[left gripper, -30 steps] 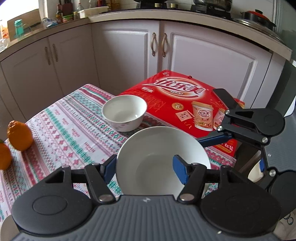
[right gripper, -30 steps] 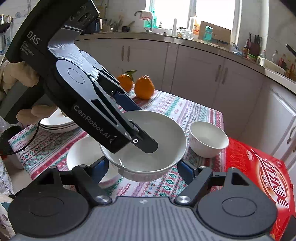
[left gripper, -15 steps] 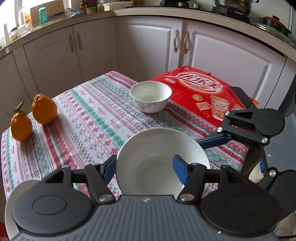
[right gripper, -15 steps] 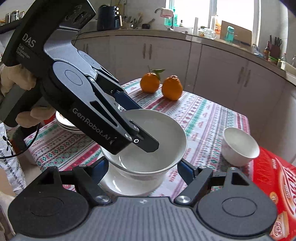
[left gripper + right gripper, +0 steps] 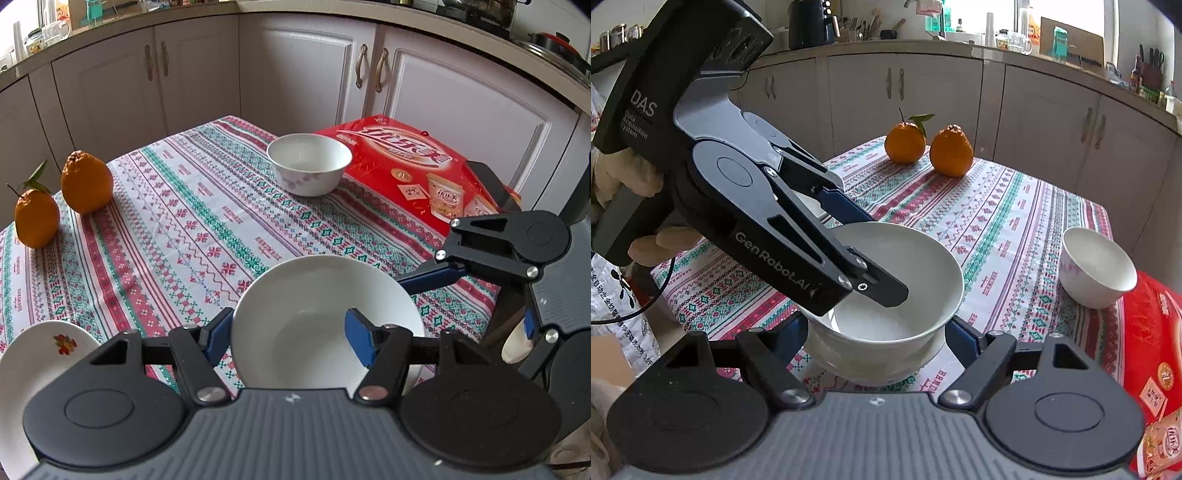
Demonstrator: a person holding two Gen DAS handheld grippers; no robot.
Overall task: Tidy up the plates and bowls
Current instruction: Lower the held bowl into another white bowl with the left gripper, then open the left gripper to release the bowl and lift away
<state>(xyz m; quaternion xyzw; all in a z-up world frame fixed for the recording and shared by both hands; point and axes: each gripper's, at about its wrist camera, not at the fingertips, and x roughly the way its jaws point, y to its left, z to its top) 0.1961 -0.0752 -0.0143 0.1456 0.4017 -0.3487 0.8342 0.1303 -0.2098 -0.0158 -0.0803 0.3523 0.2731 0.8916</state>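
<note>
Left gripper (image 5: 849,258) clamps a white bowl's rim; right gripper (image 5: 873,338) is spread wide around it

In the right wrist view the bowl (image 5: 897,288) sits at frame centre, nested on a second bowl (image 5: 849,363) on the desk (image 5: 997,221); the left jaws pinch its near-left rim, one finger inside, one outside. The right jaws stand wide open on either side of the lower bowl, and whether they touch it I cannot tell. A small bowl (image 5: 308,168) stands at upper centre of the left wrist view, a plate (image 5: 33,354) at lower left, two oranges (image 5: 86,181) at left
</note>
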